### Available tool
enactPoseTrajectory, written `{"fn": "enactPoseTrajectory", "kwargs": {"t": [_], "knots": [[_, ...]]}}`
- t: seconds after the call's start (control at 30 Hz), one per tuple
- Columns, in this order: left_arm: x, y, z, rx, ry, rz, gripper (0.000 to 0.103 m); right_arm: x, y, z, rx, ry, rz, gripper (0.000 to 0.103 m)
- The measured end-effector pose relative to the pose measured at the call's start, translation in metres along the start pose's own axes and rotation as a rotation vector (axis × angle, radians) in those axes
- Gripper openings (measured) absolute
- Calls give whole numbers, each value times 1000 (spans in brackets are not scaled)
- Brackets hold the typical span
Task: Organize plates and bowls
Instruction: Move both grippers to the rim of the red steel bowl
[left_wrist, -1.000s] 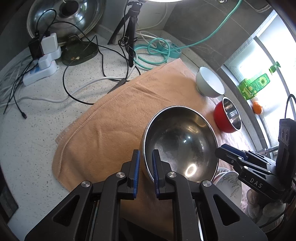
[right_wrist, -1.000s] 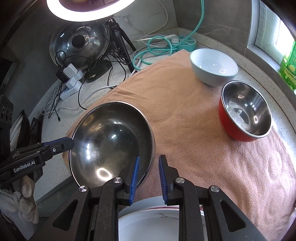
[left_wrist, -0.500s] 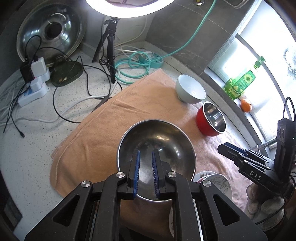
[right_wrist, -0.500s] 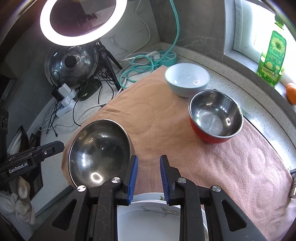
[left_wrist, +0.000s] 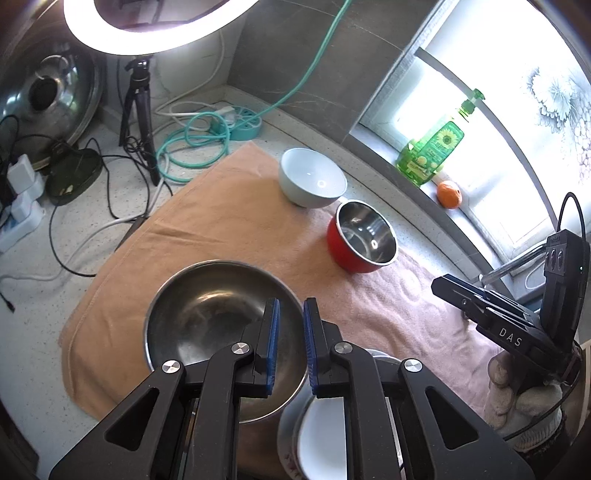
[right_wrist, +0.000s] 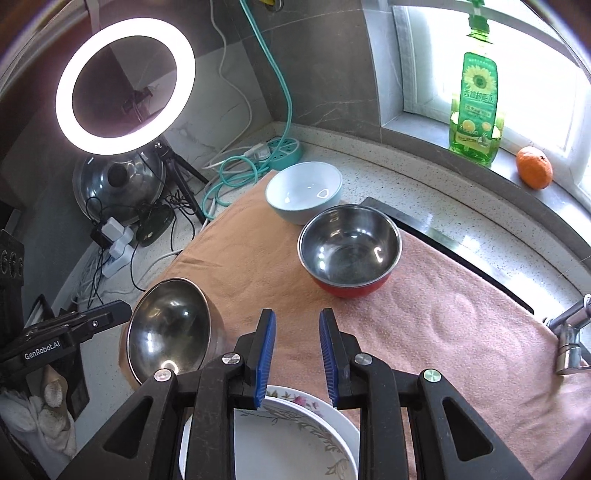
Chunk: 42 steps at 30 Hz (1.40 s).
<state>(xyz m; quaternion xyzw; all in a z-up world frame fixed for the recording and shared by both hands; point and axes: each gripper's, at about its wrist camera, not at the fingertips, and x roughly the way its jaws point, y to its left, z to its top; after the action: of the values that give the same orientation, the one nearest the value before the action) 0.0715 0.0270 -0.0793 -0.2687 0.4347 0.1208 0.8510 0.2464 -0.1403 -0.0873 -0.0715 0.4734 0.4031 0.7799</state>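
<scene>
Three bowls can be counted on the towel (left_wrist: 229, 221). The big steel bowl (left_wrist: 207, 325) is nearest. In the left wrist view, the red bowl (left_wrist: 364, 236) is at about 2 o'clock from it and the pale bowl (left_wrist: 312, 177) at about 1 o'clock.

One floral plate (right_wrist: 295, 435) is seen at 6 o'clock in the right wrist view. Whether more are stacked under it can't be told.

The steel bowl is probably light, stiff and slick, so its thin rim should be pinched. The pale bowl and the plate look ceramic, so they're likely heavier and chippable, and are best taken by the rim too.

The left gripper (left_wrist: 290, 343) is pretty much clenched on nothing above the steel bowl. The right gripper (right_wrist: 297, 354) is parted a bit more and is also empty.
</scene>
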Motion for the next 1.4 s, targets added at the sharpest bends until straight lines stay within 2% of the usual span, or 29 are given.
{"fn": "enactPoseTrajectory", "kwargs": {"t": [0.23,0.43,0.87,1.1,1.4], "knots": [[14,-26,21,47,19,-52,12,-23,-31,18,38,-23,-38,22],[39,-33,37,36,54,-76,12,-25,-59,40,84,-33,-46,22],[98,-43,67,-9,146,-83,12,38,-102,68,194,71,24,22],[128,-46,75,-24,205,-81,12,70,-112,73,225,128,57,22],[148,-44,82,-35,234,-59,12,100,-131,71,302,185,76,22]]}}
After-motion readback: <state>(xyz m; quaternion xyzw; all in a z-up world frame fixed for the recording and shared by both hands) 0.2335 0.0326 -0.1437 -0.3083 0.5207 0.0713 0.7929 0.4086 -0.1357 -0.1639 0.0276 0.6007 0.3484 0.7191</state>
